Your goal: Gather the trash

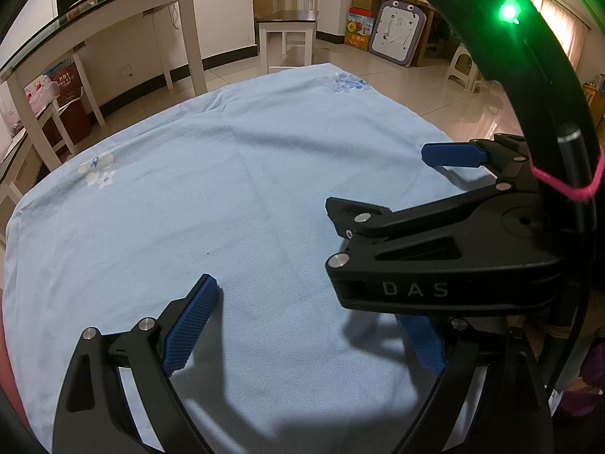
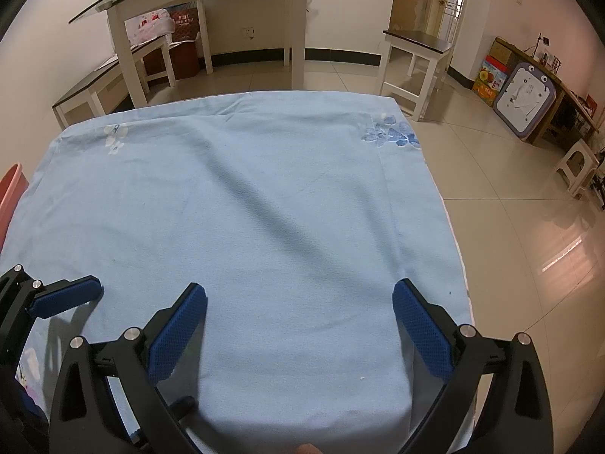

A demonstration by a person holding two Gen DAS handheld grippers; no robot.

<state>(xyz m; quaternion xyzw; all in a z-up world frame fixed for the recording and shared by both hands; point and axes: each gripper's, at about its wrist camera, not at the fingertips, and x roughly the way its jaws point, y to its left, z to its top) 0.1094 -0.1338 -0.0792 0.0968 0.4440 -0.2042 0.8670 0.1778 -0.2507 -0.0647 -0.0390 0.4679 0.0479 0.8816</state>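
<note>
both grippers hang over the light blue cloth (image 2: 264,208) with their jaws spread wide and nothing between the blue pads. the left gripper (image 1: 306,325) sits at the lower middle of its view, the right gripper (image 2: 298,325) likewise. no trash shows on the cloth.
</note>
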